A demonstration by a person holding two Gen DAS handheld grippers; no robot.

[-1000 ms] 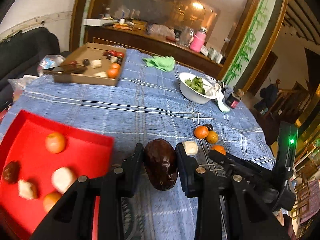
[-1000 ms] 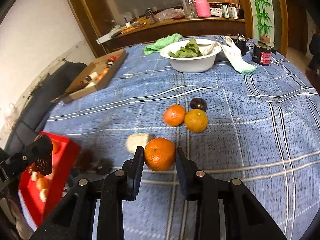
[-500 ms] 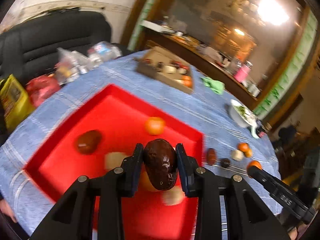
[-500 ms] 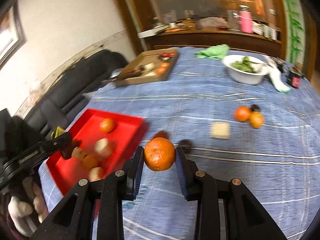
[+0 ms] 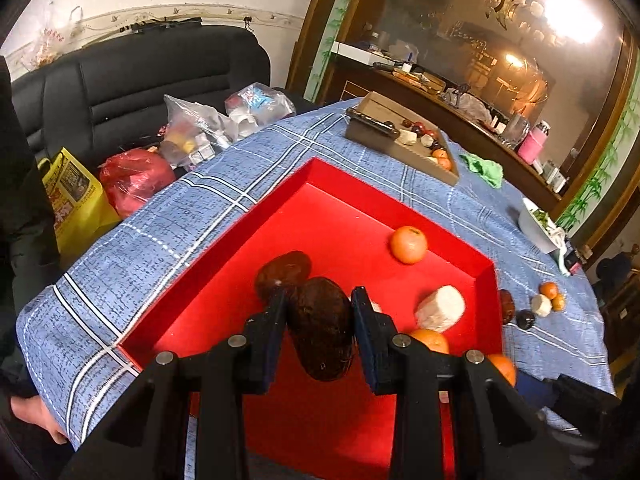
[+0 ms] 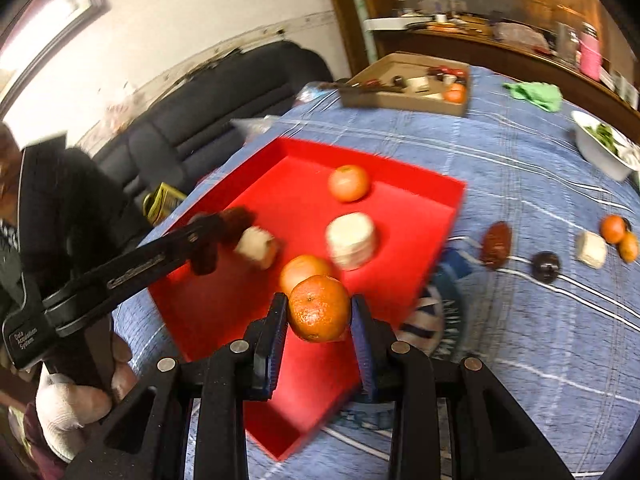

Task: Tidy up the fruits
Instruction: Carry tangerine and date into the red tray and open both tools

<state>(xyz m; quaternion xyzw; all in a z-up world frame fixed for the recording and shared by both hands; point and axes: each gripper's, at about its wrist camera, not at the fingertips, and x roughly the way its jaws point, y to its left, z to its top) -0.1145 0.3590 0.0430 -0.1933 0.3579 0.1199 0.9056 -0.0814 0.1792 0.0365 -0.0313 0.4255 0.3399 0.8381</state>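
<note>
My left gripper (image 5: 318,306) is shut on a dark brown oblong fruit (image 5: 323,330) and holds it over the red tray (image 5: 224,256), beside another brown fruit (image 5: 282,270) lying there. The tray also holds an orange (image 5: 409,244) and a white chunk (image 5: 440,309). My right gripper (image 6: 319,312) is shut on an orange (image 6: 319,307) above the near edge of the red tray (image 6: 404,240). The left gripper (image 6: 206,246) shows in the right wrist view over the tray's left side.
On the blue checked cloth (image 6: 520,168) right of the tray lie a reddish-brown fruit (image 6: 496,245), a dark plum (image 6: 546,266), a white chunk (image 6: 591,249) and two oranges (image 6: 614,229). A cardboard box (image 6: 408,90) and a white bowl (image 6: 604,148) stand farther back. Bags (image 5: 132,178) sit beside the table.
Both grippers have swung left from the loose fruit to above the red tray, each still holding its fruit. The left gripper has come lower and closer to the tray floor.
</note>
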